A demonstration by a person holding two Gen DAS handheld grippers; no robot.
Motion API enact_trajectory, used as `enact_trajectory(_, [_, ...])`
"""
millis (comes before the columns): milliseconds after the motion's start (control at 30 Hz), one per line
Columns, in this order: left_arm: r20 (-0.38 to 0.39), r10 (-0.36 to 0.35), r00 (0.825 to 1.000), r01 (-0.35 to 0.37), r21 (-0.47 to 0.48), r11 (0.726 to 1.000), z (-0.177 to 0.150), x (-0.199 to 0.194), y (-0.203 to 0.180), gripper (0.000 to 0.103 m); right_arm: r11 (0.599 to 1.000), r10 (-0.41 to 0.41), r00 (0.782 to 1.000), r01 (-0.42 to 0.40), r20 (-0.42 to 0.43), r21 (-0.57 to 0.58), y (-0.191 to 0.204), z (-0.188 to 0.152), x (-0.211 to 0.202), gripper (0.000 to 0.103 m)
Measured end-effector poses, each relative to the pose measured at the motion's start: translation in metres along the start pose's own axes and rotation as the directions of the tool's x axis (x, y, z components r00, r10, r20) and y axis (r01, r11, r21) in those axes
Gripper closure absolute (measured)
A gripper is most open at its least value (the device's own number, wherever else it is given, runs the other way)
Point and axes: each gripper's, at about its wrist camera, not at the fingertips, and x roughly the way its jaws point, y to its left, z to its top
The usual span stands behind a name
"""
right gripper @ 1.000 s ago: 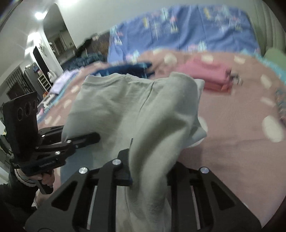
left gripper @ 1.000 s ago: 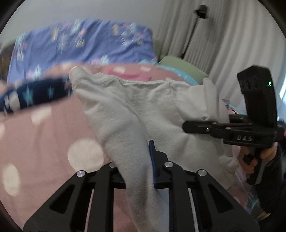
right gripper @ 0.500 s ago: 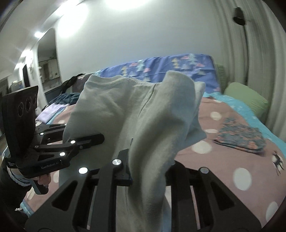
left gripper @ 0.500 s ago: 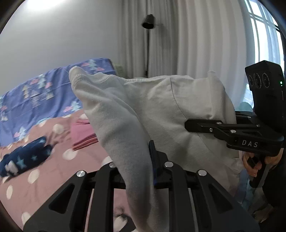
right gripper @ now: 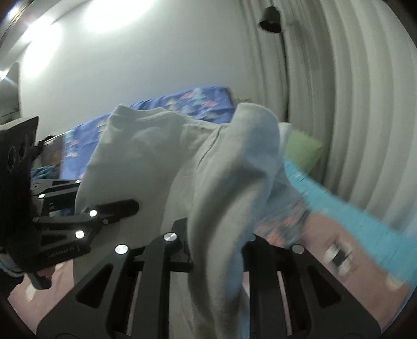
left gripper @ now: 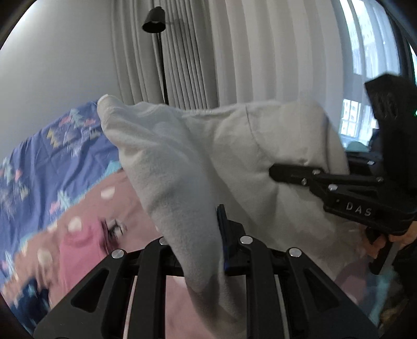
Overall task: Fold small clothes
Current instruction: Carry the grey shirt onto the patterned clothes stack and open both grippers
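A pale grey garment point(left gripper: 224, 156) hangs in the air between both grippers, stretched across the middle of each view. My left gripper point(left gripper: 206, 250) is shut on one side of the garment, the fabric draping over its fingers. In the right wrist view the same garment point(right gripper: 161, 156) runs down into my right gripper point(right gripper: 216, 255), which is shut on its other side. Each gripper shows in the other's view: the right gripper point(left gripper: 276, 173) at the right edge with a hand under it, the left gripper point(right gripper: 130, 206) at the left. The fingertips are hidden by cloth.
Below lies a pink dotted bedspread point(left gripper: 86, 208) with a folded pink garment point(left gripper: 78, 250) and a dark blue starred one point(left gripper: 28, 294). A blue patterned pillow point(left gripper: 52, 156), green pillow point(right gripper: 302, 148), teal sheet point(right gripper: 338, 213), patterned cloth point(right gripper: 281, 221), floor lamp point(left gripper: 153, 23) and curtains point(left gripper: 247, 52) surround it.
Both grippers have lifted the grey garment up off the bed and swung sideways; the views now show wall and curtains where the bed filled them before. The grips stay the same.
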Motion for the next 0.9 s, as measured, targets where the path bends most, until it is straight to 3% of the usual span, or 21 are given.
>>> enact_trajectory(133, [0.013,0.074,0.997,-0.074,0.009,0.997,0.055,0.045,0.011,0.081,0.996,-0.080,0.996,0.079,0.028,0.029,-0.027,0.042,0.041,0.086])
enact_trajectory(167, [0.017,0.094,0.995,-0.094,0.005,0.996,0.064,0.053,0.013,0.075,0.993,-0.107,0.993,0.105,0.040,0.044,-0.036,0.052,0.055,0.086])
enact_trajectory(200, [0.025,0.125,0.992,-0.125,0.005,0.992,0.074,0.065,0.015,0.062,0.991,-0.125,0.991,0.123,0.048,0.048,-0.043,0.057,0.067,0.086])
enact_trajectory(233, [0.037,0.220,0.975,-0.221,0.022,0.975,0.083,0.080,0.018,0.051,0.988,-0.150,0.988,0.147,0.049,0.048,-0.050,0.060,0.080,0.086])
enact_trajectory(267, [0.037,0.284,0.958,-0.285,0.031,0.958,0.084,0.090,0.022,0.028,0.981,-0.192,0.981,0.190,0.036,0.046,-0.061,0.062,0.099,0.081])
enact_trajectory(300, [0.025,0.346,0.938,-0.347,0.034,0.937,0.083,0.101,0.025,0.026,0.973,-0.229,0.973,0.228,0.011,0.043,-0.070,0.059,0.114,0.061])
enact_trajectory(333, [-0.008,0.359,0.933,-0.358,0.024,0.933,0.076,0.114,0.031,0.026,0.960,-0.274,0.961,0.275,-0.035,0.044,-0.080,0.052,0.129,0.042])
enact_trajectory(367, [-0.043,0.331,0.943,-0.331,-0.002,0.944,0.064,0.124,0.037,0.026,0.948,-0.310,0.947,0.315,-0.089,0.046,-0.091,0.043,0.143,0.021])
enact_trajectory(400, [-0.071,0.310,0.948,-0.312,-0.019,0.950,0.053,0.131,0.039,0.026,0.932,-0.349,0.921,0.361,-0.170,0.043,-0.106,0.023,0.159,0.022])
enact_trajectory(500, [-0.195,0.232,0.953,-0.241,-0.024,0.970,-0.003,0.160,0.040,0.026,0.919,-0.348,0.886,0.387,-0.306,0.079,-0.131,-0.030,0.176,0.025])
enact_trajectory(633, [-0.313,0.205,0.927,-0.193,0.068,0.979,-0.072,0.189,0.022,0.026,0.910,-0.309,0.860,0.391,-0.406,0.137,-0.138,-0.101,0.173,0.028])
enact_trajectory(733, [-0.337,0.166,0.927,-0.158,0.049,0.986,-0.099,0.184,0.011,0.026,0.890,-0.263,0.885,0.376,-0.384,0.258,-0.139,-0.118,0.149,0.028])
enact_trajectory(800, [-0.309,0.166,0.937,-0.163,0.034,0.986,-0.102,0.174,0.003,0.026,0.869,-0.239,0.899,0.367,-0.367,0.333,-0.142,-0.125,0.134,0.028])
enact_trajectory(900, [-0.273,0.115,0.955,-0.129,-0.033,0.991,-0.106,0.150,0.000,0.026,0.851,-0.255,0.901,0.381,-0.351,0.360,-0.136,-0.131,0.113,0.028])
